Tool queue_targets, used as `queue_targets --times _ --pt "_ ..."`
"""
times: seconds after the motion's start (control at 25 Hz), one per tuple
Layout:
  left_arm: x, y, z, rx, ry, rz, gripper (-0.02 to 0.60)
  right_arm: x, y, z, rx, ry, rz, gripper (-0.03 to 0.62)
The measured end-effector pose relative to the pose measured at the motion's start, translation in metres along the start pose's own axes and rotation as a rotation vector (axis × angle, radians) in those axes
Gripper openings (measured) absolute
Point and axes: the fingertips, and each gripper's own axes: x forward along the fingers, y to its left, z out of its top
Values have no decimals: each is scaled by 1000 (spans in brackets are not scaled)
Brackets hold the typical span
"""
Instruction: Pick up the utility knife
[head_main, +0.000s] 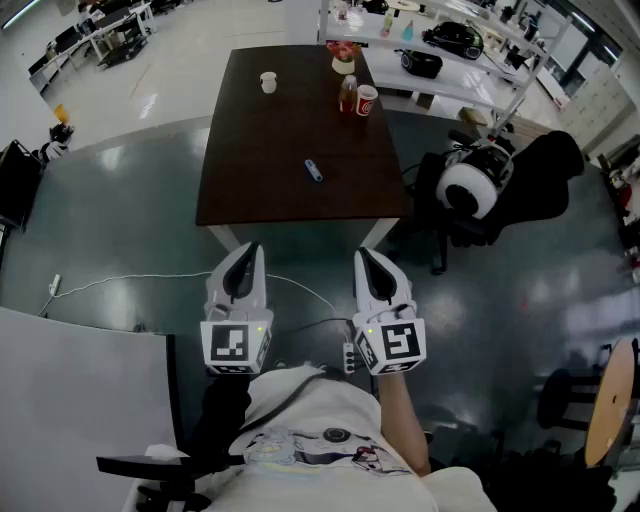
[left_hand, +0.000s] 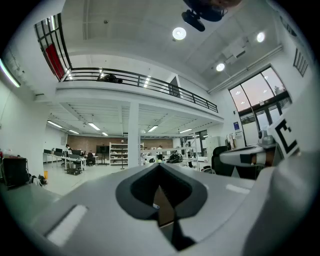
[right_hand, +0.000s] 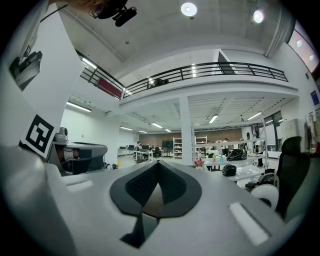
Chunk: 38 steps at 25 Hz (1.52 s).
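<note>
The utility knife (head_main: 314, 170), small and blue, lies near the middle of the dark brown table (head_main: 250, 190) in the head view. My left gripper (head_main: 250, 252) and right gripper (head_main: 364, 256) are held side by side, level, short of the table's near edge and well apart from the knife. Both taper to closed tips with nothing between them. In the left gripper view the left gripper (left_hand: 159, 166) has its jaws together. The right gripper (right_hand: 159, 163) looks the same in its own view.
At the table's far end stand a white cup (head_main: 268, 82), a bottle (head_main: 347, 95), a red mug (head_main: 367, 99) and a flower pot (head_main: 343, 55). A black office chair (head_main: 540, 180) stands right of the table. A white cable (head_main: 150, 280) runs across the floor.
</note>
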Motion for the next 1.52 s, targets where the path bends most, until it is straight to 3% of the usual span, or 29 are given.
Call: queue_targets --times 0.64,1.32,1.52 --pt "10 -13 -5 -7 16 -28 -2 2 -8 -4 19 -4 7 -2" --pt "14 -47 -61 -59 168 3 -2 -8 -35 -54 110 83 73 2" --pt "24 -32 -76 -67 203 24 -2 13 -41 -66 137 105 86 2"
